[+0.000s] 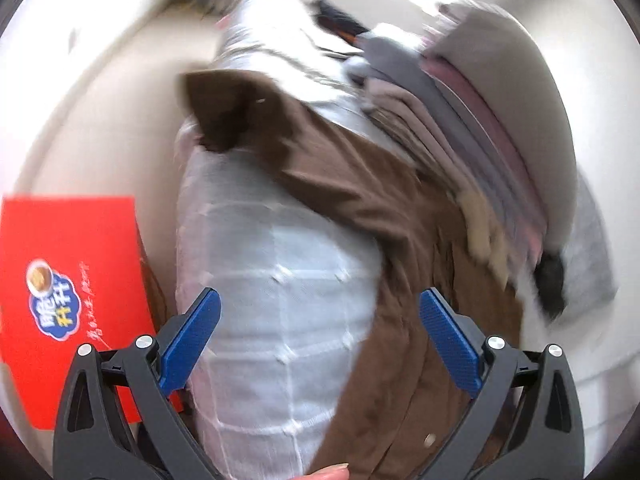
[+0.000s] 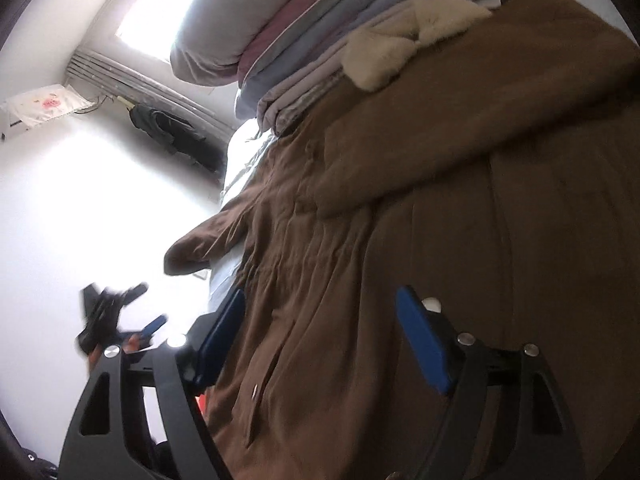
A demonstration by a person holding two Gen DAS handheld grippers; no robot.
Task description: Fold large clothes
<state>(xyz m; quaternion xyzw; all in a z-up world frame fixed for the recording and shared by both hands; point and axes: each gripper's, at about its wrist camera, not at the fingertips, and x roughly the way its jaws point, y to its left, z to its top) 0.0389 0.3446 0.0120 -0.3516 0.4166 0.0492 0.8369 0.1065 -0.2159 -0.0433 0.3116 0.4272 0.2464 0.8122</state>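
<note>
A large brown cloth coat with a pale fur collar (image 2: 400,208) is seen spread on the bed, its long axis running from the collar, which lies against a stack of folded quilts in grey, pink and blue (image 2: 304,36), down toward both tongs. The right tongs (image 2: 320,332) are held wide open directly over the coat's body, with nothing gripped; cloth lies beneath and between the jaws, but the pads are not pressed on it. The left tongs (image 1: 320,332) are likewise wide open and empty, set over the white quilted bed cover (image 1: 276,320) just beside the coat's left edge. The right tongs are judged nearer to the garment. One sleeve (image 1: 236,112) hangs over the bed's left edge. Room is bounded by the quilt stack beyond the collar and by a red printed box (image 1: 72,292) at the left.
</note>
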